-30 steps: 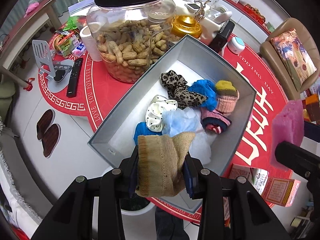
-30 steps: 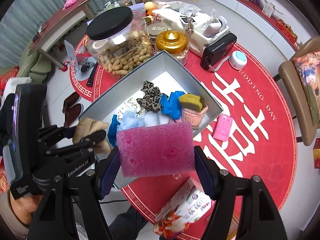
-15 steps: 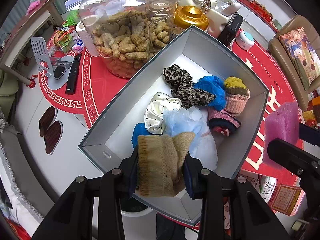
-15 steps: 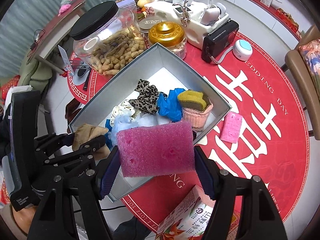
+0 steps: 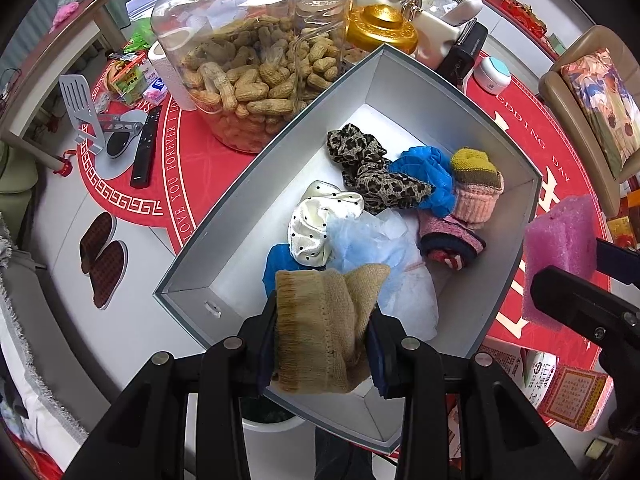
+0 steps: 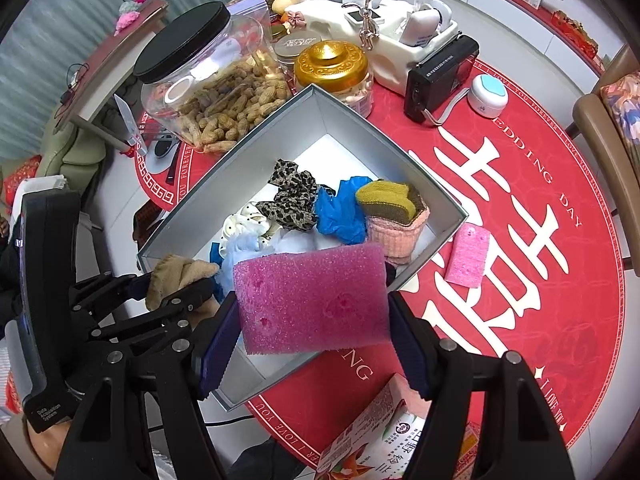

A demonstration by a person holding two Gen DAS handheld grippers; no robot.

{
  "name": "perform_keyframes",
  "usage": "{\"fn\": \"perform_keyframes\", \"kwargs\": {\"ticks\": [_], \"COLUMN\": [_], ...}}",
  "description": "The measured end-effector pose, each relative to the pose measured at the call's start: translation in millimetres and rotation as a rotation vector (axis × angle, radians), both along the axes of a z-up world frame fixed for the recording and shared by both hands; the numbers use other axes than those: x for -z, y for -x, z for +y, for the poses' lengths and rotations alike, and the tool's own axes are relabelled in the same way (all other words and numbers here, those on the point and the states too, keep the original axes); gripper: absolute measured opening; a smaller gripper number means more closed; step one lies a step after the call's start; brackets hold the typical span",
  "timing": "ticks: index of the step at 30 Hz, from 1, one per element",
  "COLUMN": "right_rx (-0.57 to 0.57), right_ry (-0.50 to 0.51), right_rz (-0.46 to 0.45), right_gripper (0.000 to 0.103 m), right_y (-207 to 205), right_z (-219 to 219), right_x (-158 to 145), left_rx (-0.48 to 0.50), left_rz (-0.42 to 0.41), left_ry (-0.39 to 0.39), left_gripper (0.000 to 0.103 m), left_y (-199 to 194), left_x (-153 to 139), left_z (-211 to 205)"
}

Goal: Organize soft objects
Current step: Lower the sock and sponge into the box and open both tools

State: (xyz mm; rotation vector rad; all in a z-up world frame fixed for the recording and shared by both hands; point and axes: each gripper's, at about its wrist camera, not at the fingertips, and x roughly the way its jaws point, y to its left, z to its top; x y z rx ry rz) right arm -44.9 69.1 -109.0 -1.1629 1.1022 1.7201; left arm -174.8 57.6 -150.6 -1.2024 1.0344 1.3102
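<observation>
Both clamped — left gripper (image 5: 322, 346) on sock (image 5: 320, 328), right gripper (image 6: 312, 340) on sponge (image 6: 312, 300).

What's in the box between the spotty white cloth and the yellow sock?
In the left wrist view, a leopard-print scrunchie and a crumpled blue cloth lie between the spotty white cloth and the yellow sock.

left gripper (image 5: 322, 344) points straight down, jaws nearly shut; right gripper (image 6: 312, 340) tilts steeply downward, jaws wide.

pink sponges (image 6: 312, 300): 2 | peanut jar (image 6: 208, 92): 1 | grey box (image 6: 372, 128): 1 | gold-lidded jar (image 6: 332, 68): 1
</observation>
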Motion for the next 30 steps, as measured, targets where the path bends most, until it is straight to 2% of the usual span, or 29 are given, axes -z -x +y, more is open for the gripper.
{"fn": "perform_keyframes", "kwargs": {"ticks": [30], "right_rx": [-0.047], "right_ry": [0.024], "right_rz": [-0.037], "right_gripper": [0.074], "right_y": [18.4], "right_z": [12.9], "right_x": [16.0], "left_rx": [-0.017], "left_rz": [0.0], "left_ry": [0.038], "left_gripper": [0.039], "left_y": [7.8], "left_x": [16.2], "left_z": [5.1]}}
